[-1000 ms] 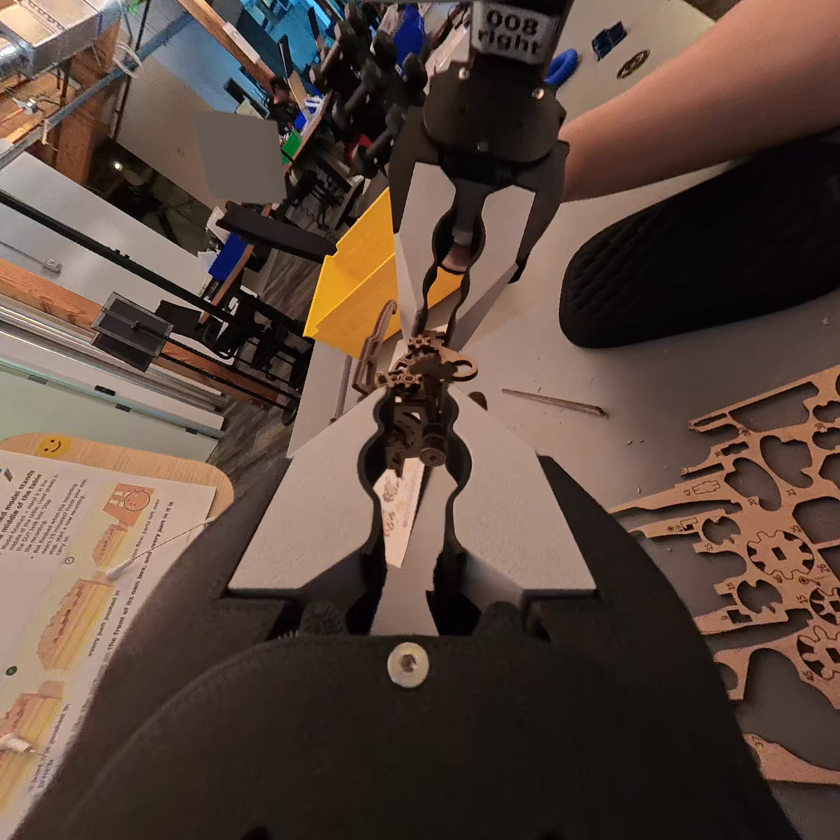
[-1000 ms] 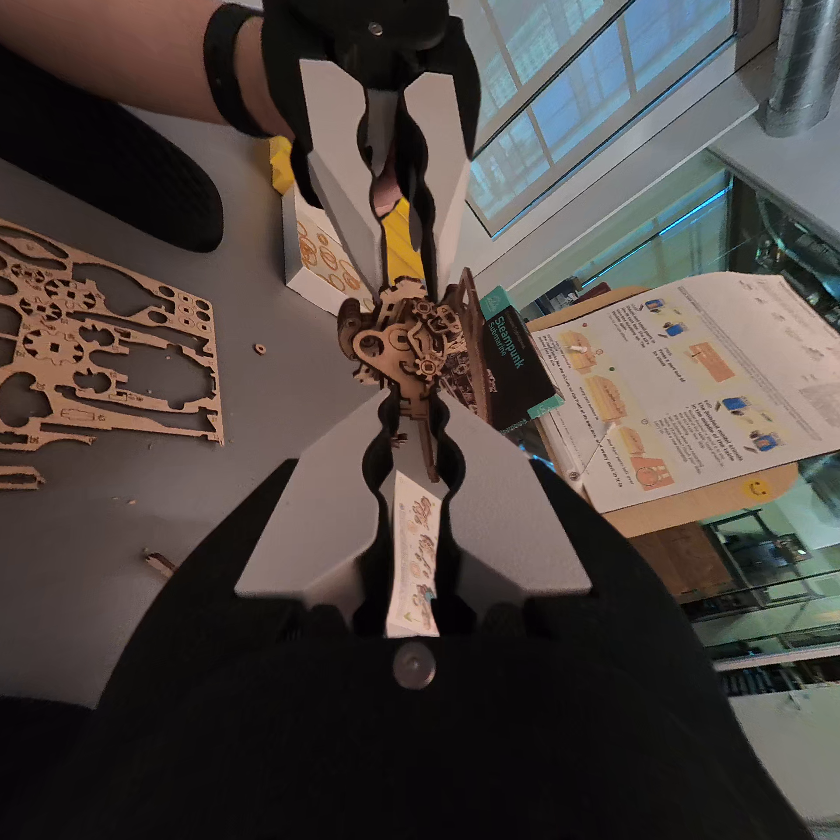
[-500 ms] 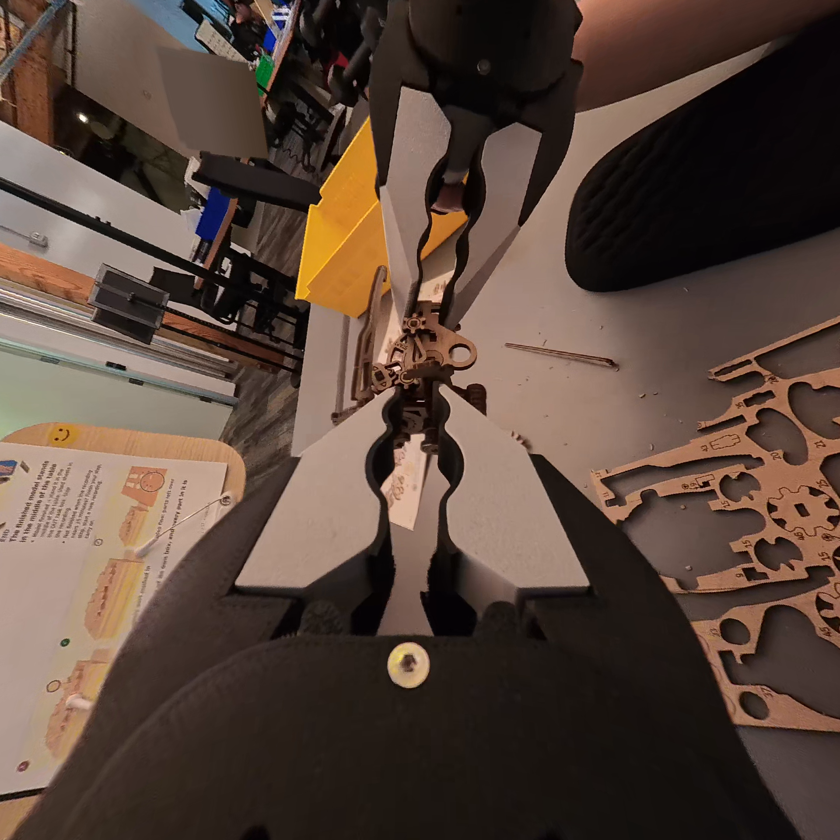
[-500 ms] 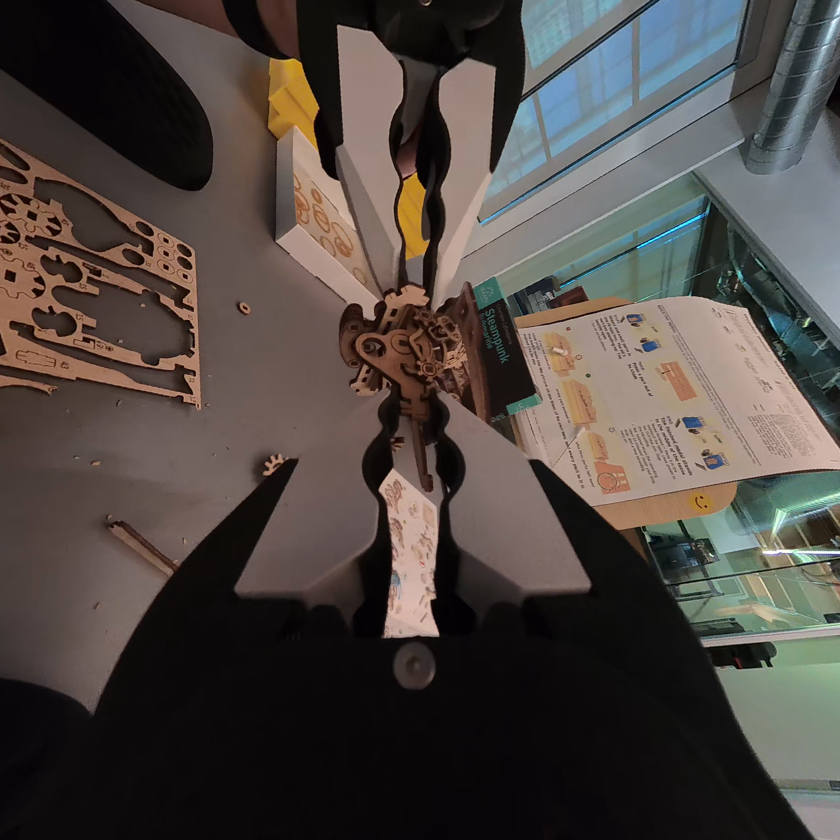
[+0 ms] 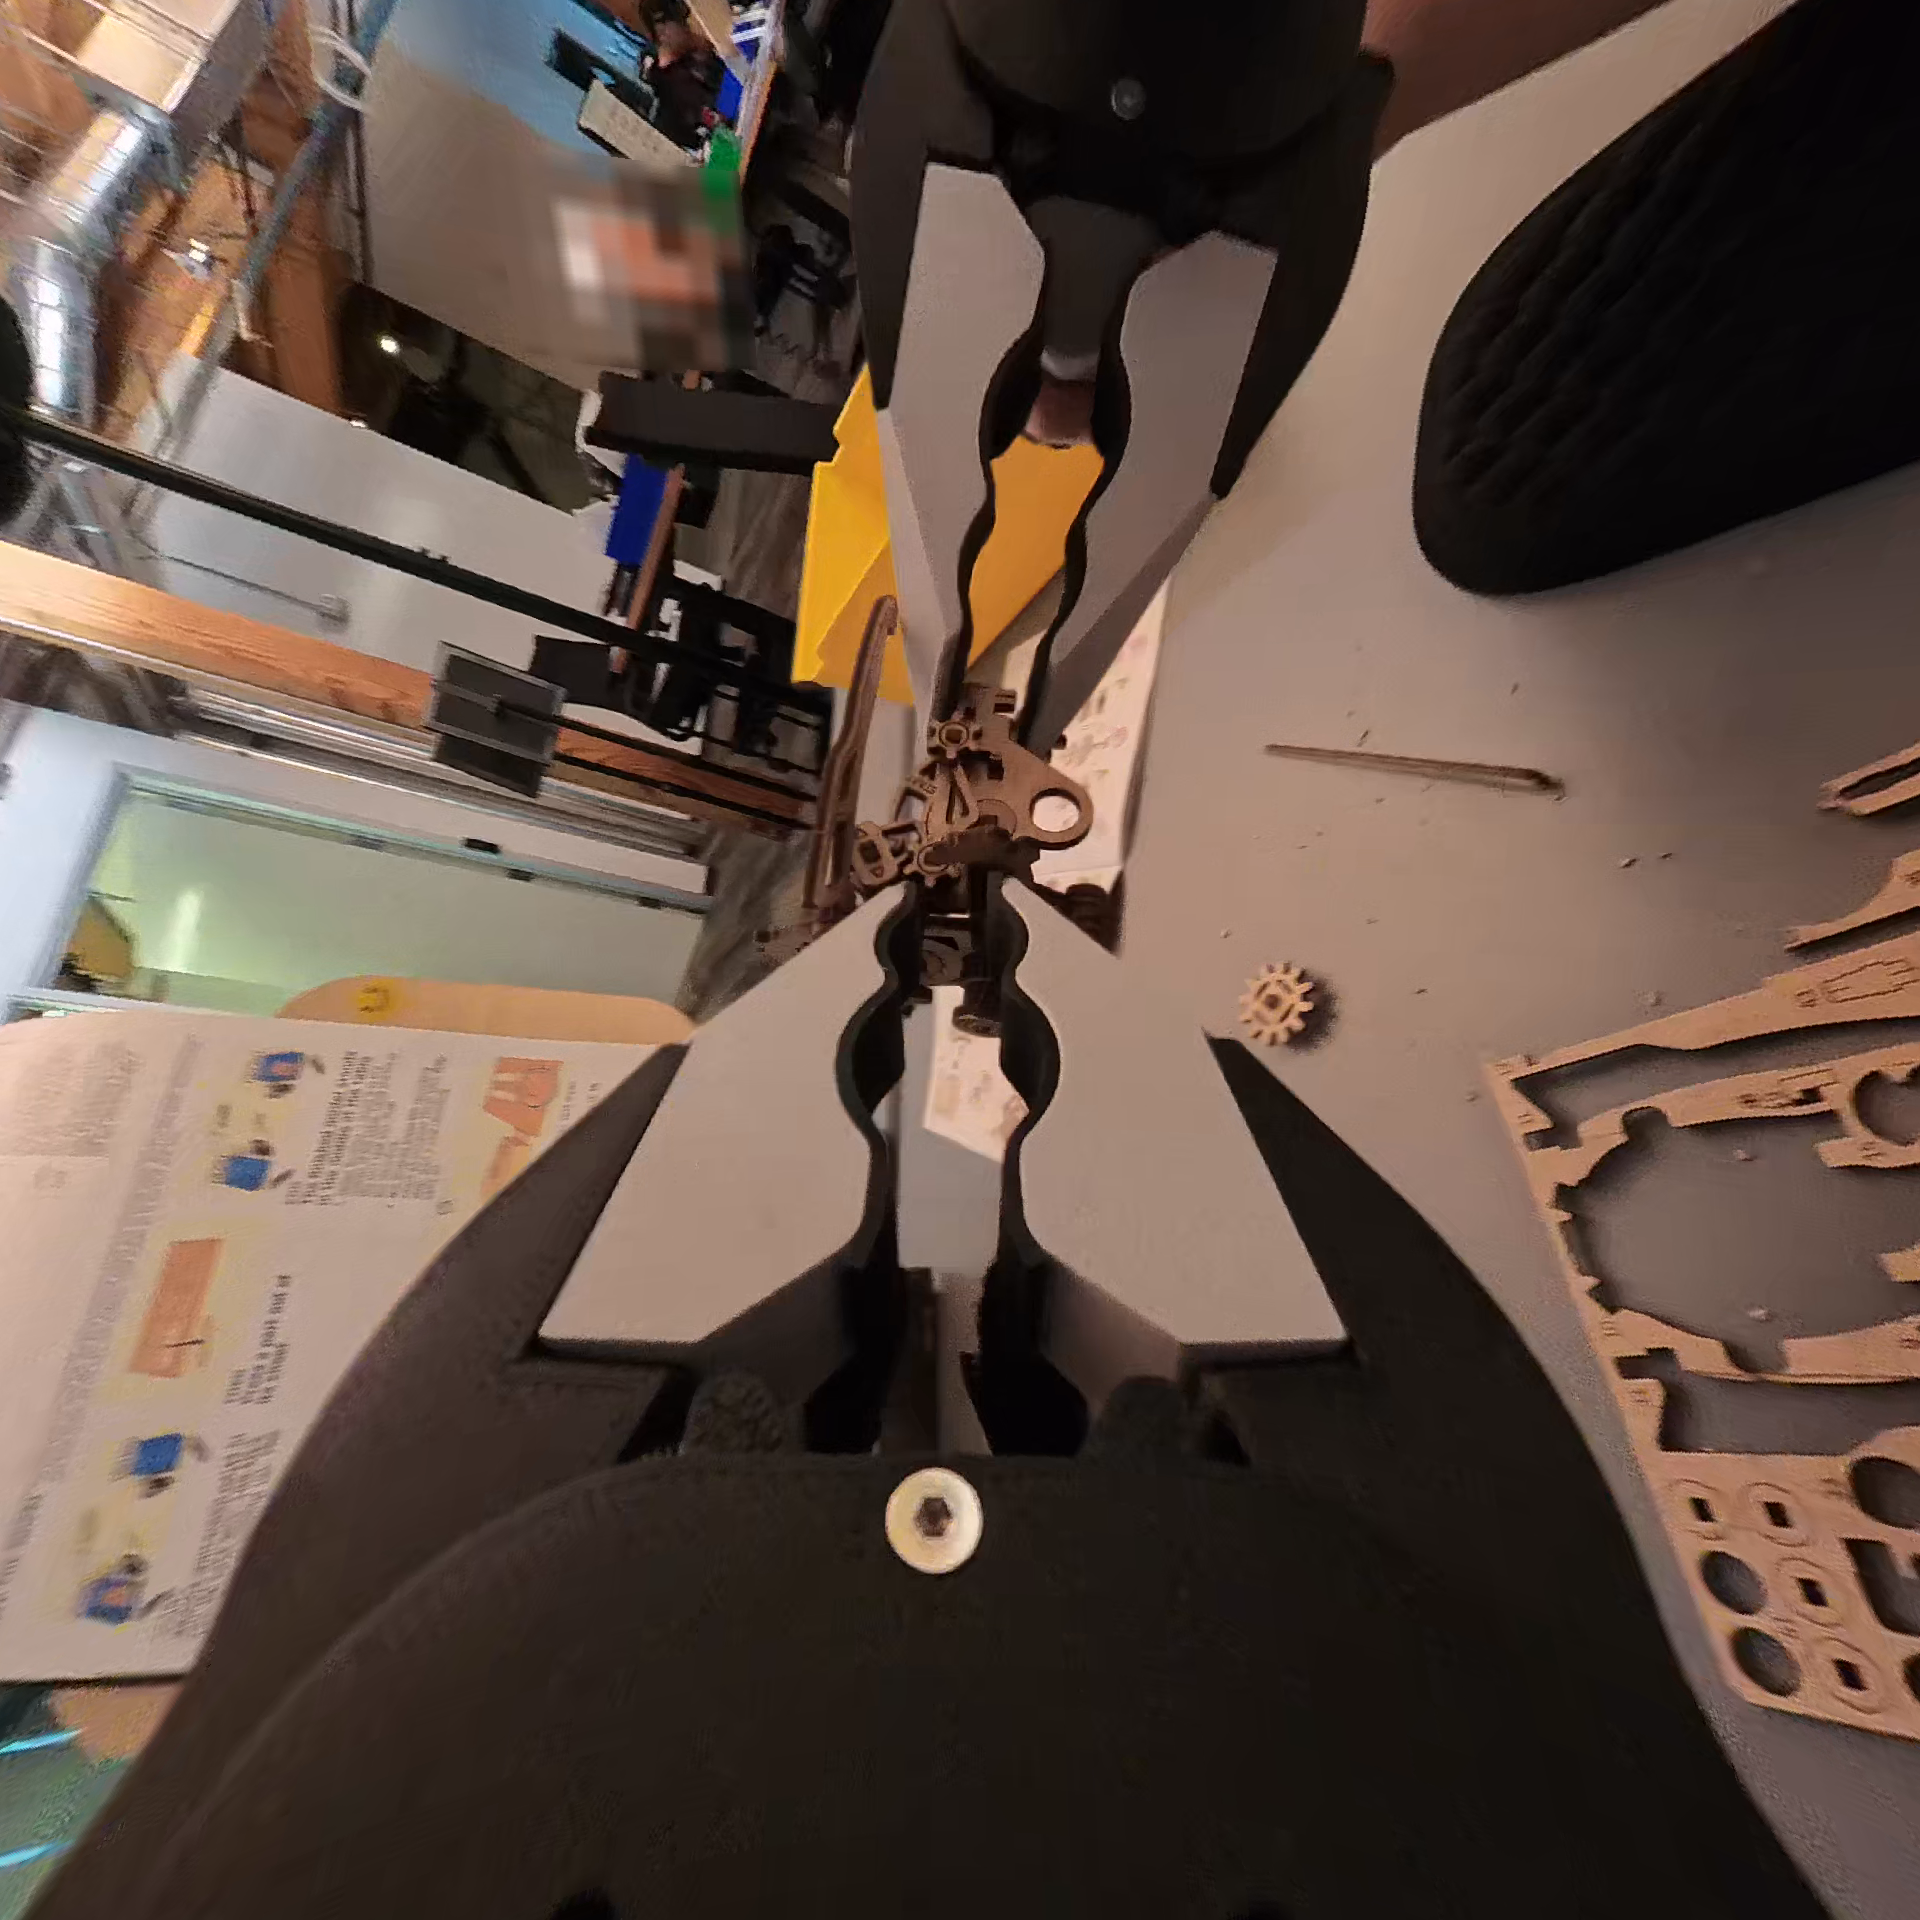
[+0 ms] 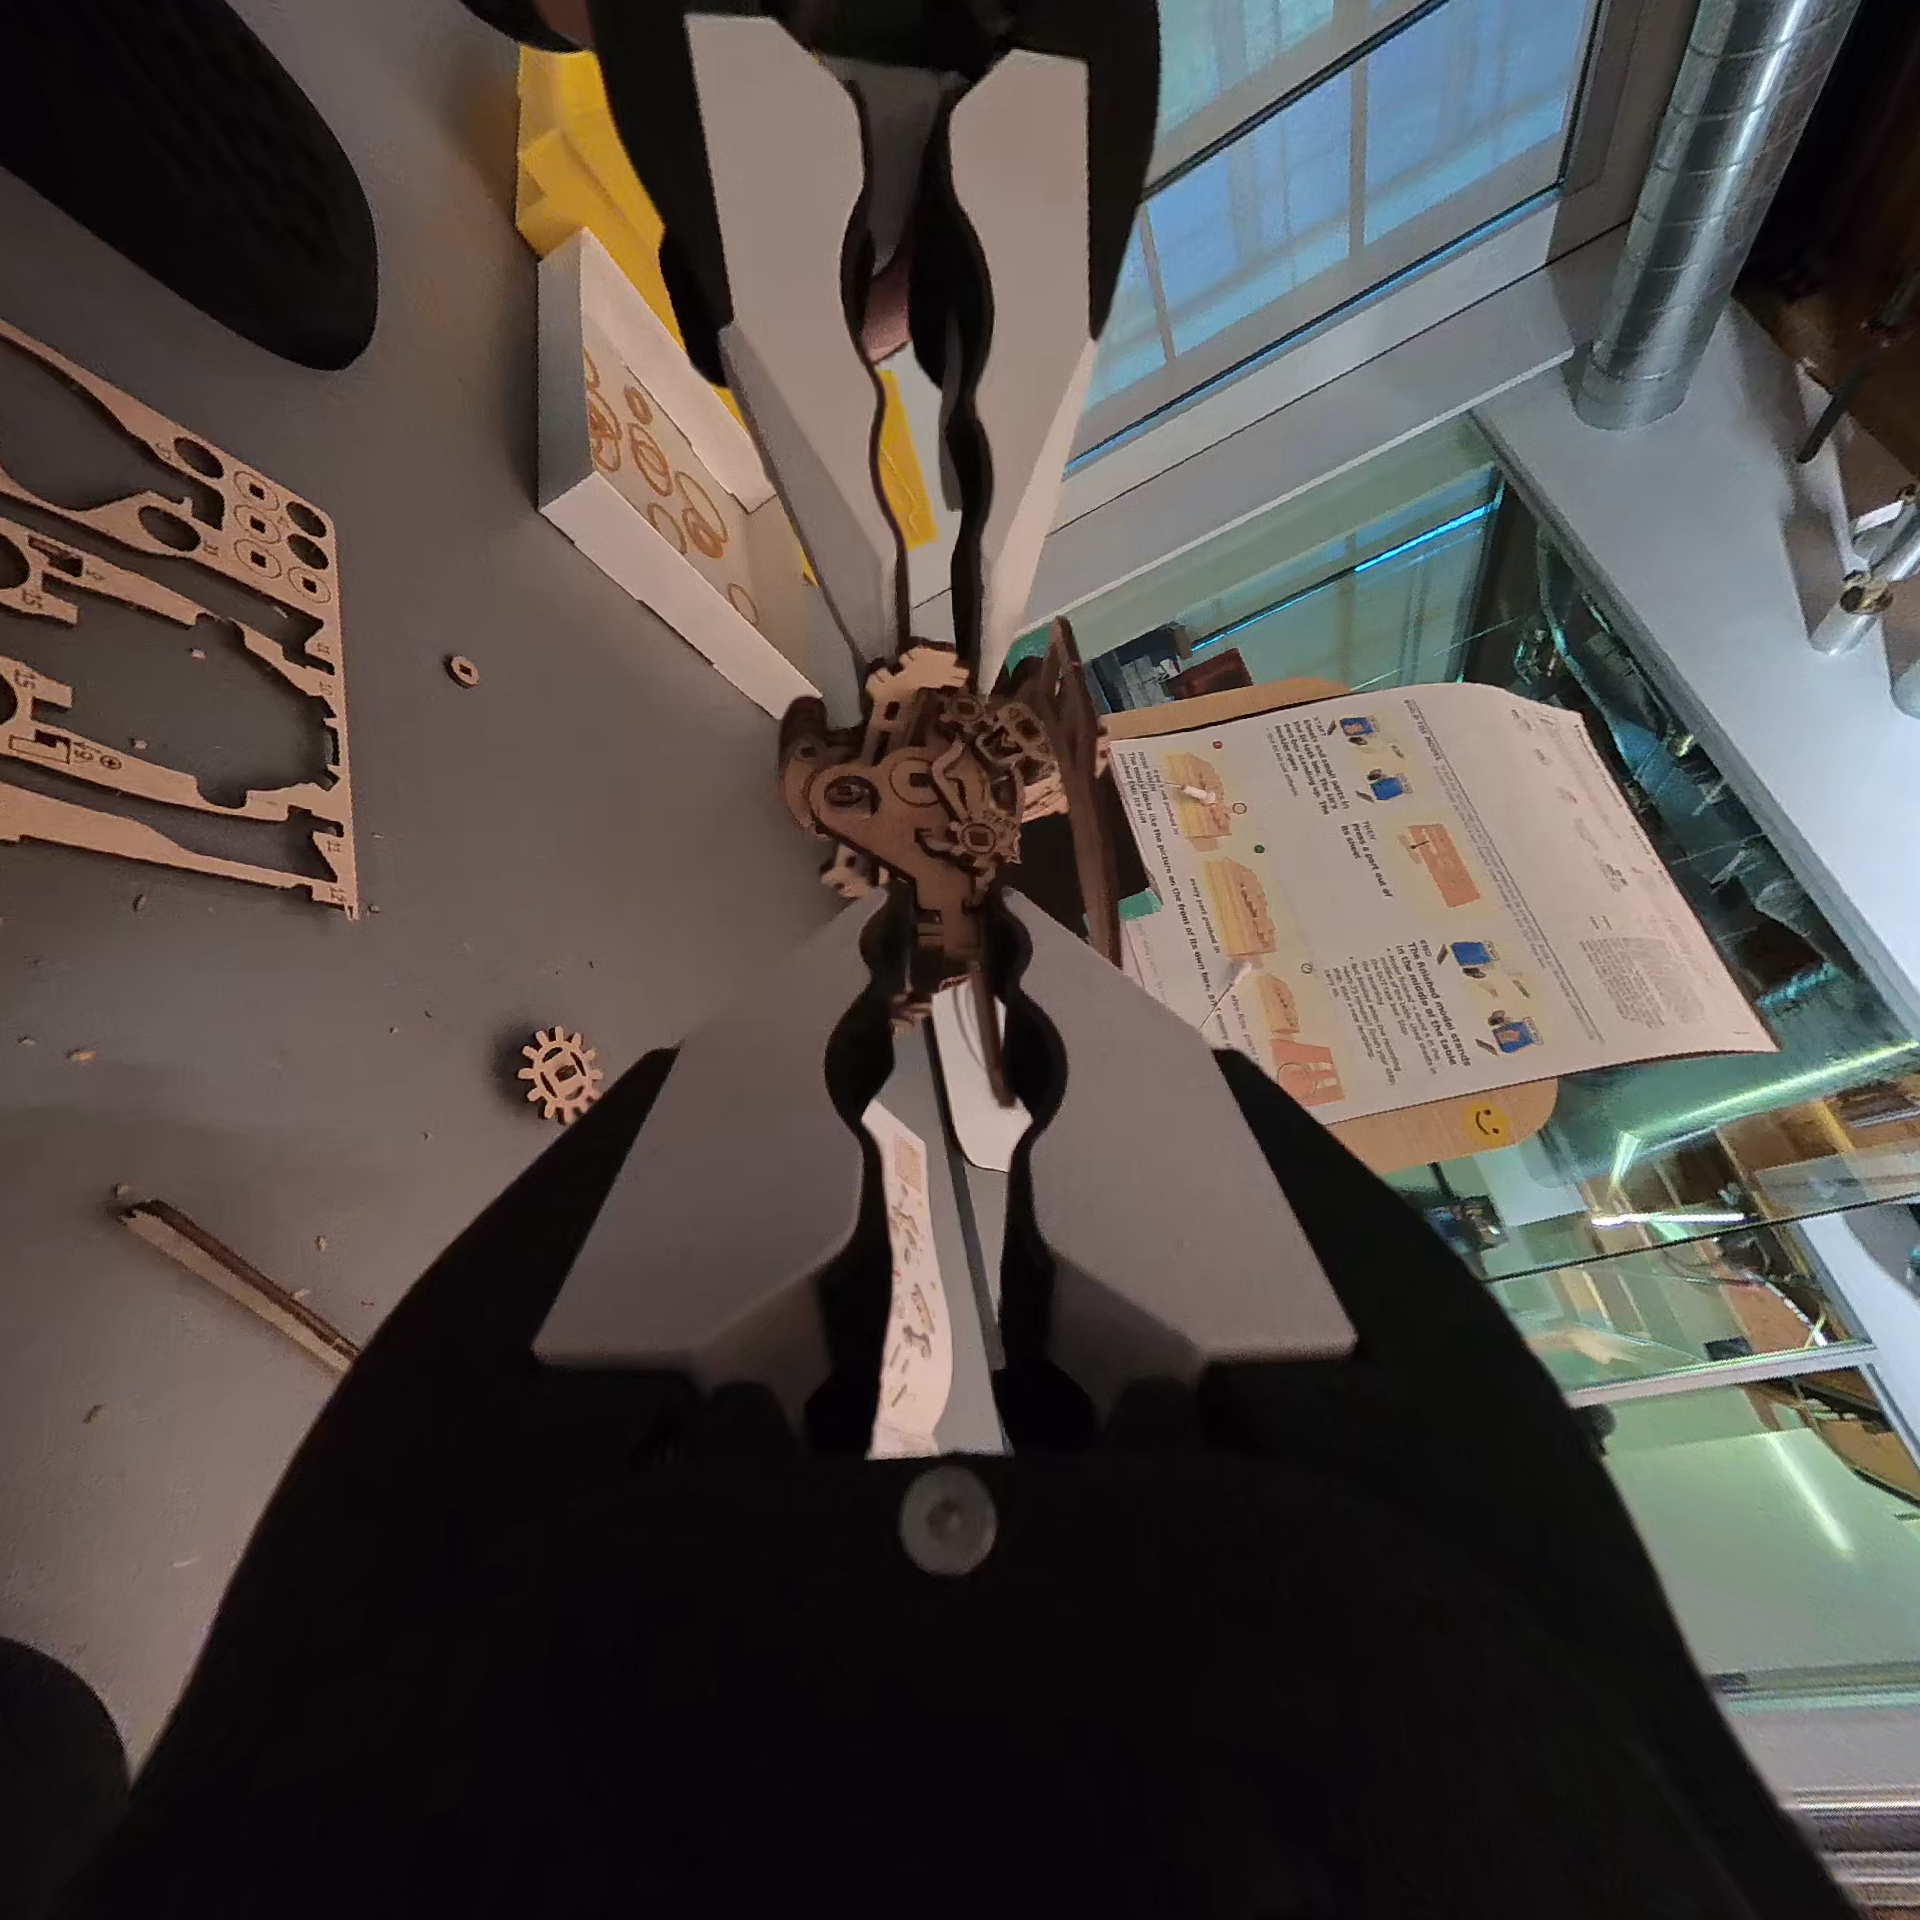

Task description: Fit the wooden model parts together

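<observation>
A small dark wooden model assembly [image 5: 971, 821] of gears and plates hangs above the grey table [image 5: 1351, 935], held from both ends. My left gripper [image 5: 956, 904] is shut on its near end in the left wrist view. My right gripper [image 5: 987, 691] comes in from the top and is shut on its far end. In the right wrist view the same assembly [image 6: 914, 800] sits between my right gripper [image 6: 943, 920] below and my left gripper [image 6: 935, 655] above. A thin dark wooden piece [image 5: 847, 790] stands just left of the assembly.
A loose wooden gear [image 5: 1280, 1003] lies on the table, also in the right wrist view [image 6: 561, 1070]. Cut-out plywood sheets [image 5: 1714, 1351] [image 6: 177, 675], a thin stick [image 5: 1413, 769], a white box [image 6: 644, 499], a yellow bin [image 5: 862, 561], an instruction sheet [image 6: 1403, 883] and a black cushion [image 5: 1714, 312] surround them. Less than 4 cm separates the two grippers' tips.
Both grippers keep hold of the assembly and have shifted over the table together. The loose gear has come into view and the opposite gripper looks nearer.
</observation>
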A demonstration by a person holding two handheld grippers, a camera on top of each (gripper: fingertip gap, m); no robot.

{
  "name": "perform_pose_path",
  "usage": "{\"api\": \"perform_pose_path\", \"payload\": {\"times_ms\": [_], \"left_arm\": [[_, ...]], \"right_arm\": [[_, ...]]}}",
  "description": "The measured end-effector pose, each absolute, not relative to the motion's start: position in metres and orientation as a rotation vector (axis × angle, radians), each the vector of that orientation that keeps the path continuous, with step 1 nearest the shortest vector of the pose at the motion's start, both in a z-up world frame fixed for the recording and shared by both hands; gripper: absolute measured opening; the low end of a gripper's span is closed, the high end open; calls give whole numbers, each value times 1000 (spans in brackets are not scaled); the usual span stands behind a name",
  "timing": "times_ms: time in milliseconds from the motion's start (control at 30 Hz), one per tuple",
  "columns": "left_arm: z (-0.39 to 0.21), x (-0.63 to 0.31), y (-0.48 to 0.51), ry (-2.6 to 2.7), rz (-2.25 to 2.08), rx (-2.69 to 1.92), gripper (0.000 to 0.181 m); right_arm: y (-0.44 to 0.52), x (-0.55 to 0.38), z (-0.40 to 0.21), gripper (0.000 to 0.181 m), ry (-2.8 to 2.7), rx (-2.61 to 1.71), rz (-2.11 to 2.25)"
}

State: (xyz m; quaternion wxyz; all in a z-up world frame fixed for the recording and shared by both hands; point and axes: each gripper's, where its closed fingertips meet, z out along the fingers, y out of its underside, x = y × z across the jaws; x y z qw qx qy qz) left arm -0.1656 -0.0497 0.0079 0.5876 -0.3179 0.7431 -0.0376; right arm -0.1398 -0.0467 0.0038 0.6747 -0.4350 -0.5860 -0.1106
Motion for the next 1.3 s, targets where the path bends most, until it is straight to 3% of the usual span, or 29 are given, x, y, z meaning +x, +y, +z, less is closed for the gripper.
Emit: {"api": "perform_pose_path", "payload": {"times_ms": [467, 600, 633, 1033, 1300], "left_arm": [[10, -163, -27, 1629, 235, -642, 9], [5, -162, -26, 1645, 304, -622, 9], [1, -161, -27, 1663, 307, -625, 9], [-26, -154, -38, 1784, 356, -621, 9], [-29, -155, -38, 1812, 350, -649, 9]], "right_arm": [[-71, -143, 31, 22, -1244, -976, -39], [-49, -142, 26, 63, -1226, -1042, -256], [-44, -143, 20, 65, -1247, -1056, -326], [-28, -157, -19, 38, -1316, -1219, -401], [-26, -160, -23, 37, -1327, -1201, -417]]}}
